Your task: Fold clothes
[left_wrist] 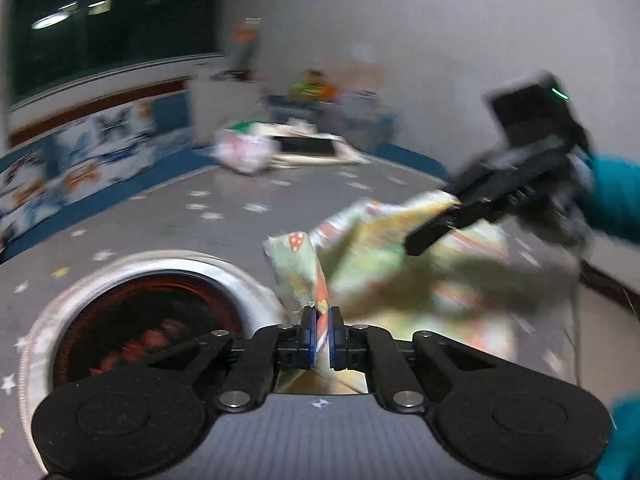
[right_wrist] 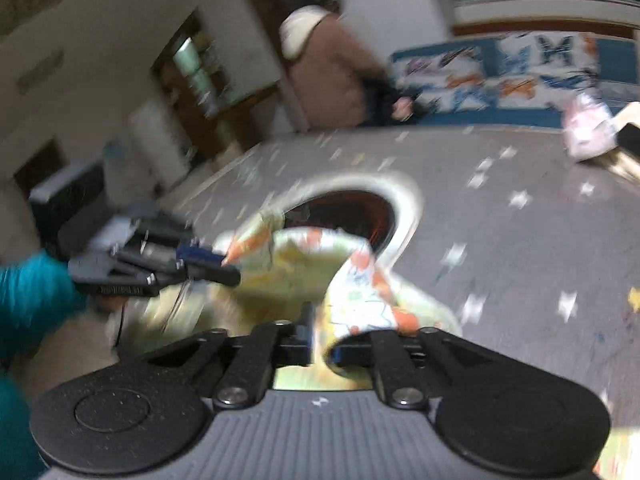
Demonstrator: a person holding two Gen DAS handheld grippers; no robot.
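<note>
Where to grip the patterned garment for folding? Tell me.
Grip the patterned garment at its edges, one from each side. Both grippers seem to do so: the left gripper pinches one edge, the right gripper another, the cloth hanging slack above the basket.

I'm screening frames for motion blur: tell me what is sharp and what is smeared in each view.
Left wrist view: its own left gripper is crisp; the right gripper and patterned garment are streaked, the background soft. Right wrist view: blurrier overall; the star-print mat smears diagonally, the basket is hazy. Both show fisheye bending.
</note>
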